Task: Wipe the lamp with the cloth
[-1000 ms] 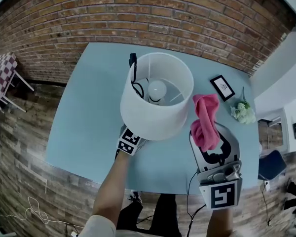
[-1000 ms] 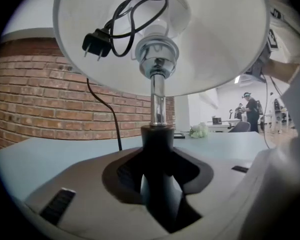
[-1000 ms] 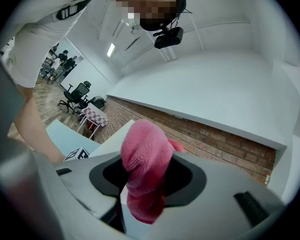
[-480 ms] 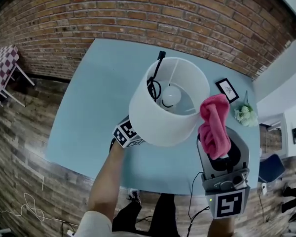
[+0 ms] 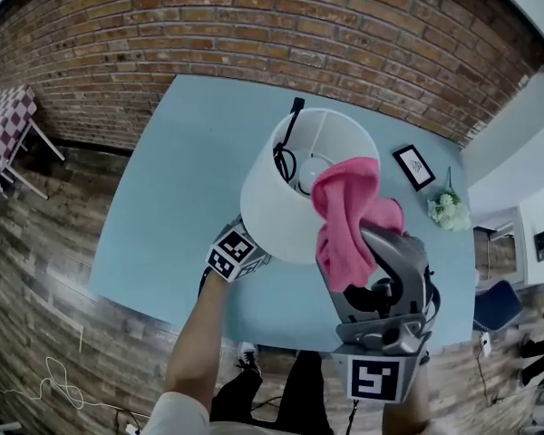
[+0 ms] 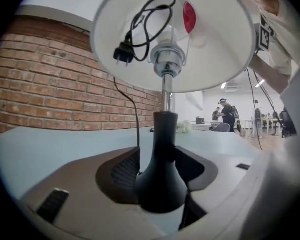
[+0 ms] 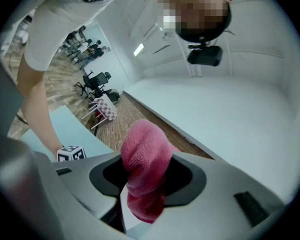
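Left gripper view: left tool (image 6: pixel 157 170) jaws have just been opening and now stand apart. The black base of the lamp (image 6: pixel 162 149) sits between them, and the pads don't look clamped on it. White shade overhead, cord and plug tucked inside it.

Right gripper view: right tool (image 7: pixel 147 184) closed tight on the pink cloth (image 7: pixel 142 156), which is bunched between the jaws.

Head view: lamp upright on the blue table (image 5: pixel 172 198), toward its near edge. Cloth drapes against the shade's near-right rim, right tool just below it.

lamp (image 5: pixel 272 208) on table (image 5: pixel 163 198), cloth (image 5: pixel 349 214) over its shade's rim (right side), frame (image 5: pixel 413 167) further right
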A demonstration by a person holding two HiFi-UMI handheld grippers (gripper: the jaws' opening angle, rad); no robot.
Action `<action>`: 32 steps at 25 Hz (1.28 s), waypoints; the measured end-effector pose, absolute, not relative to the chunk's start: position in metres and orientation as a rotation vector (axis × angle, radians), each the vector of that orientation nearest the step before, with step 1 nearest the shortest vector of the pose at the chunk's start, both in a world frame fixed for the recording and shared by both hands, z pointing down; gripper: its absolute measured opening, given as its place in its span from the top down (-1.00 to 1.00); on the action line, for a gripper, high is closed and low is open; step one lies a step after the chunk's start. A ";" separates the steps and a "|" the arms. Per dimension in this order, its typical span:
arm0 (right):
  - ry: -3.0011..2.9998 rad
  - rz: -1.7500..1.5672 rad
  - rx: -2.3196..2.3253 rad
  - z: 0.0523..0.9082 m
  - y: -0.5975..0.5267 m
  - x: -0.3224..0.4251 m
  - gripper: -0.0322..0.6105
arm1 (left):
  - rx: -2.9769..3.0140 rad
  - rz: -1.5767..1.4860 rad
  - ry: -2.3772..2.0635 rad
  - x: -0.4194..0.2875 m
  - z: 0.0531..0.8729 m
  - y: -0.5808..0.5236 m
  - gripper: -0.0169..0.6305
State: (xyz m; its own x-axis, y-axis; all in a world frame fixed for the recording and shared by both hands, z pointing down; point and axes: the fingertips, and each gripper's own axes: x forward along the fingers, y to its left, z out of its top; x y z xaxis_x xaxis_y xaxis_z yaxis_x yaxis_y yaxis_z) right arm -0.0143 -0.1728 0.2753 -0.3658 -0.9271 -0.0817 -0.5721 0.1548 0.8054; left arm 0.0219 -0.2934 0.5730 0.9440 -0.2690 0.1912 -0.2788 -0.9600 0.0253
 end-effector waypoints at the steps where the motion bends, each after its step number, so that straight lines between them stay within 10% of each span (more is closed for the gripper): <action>1: -1.970 -1.096 1.391 0.281 -0.177 -0.019 0.27 | 3.018 0.279 -0.457 0.015 0.575 -0.293 0.17; 32: -1.842 -0.966 1.054 0.435 -0.148 -0.039 0.28 | 2.883 0.280 -0.789 -0.062 0.532 -0.234 0.17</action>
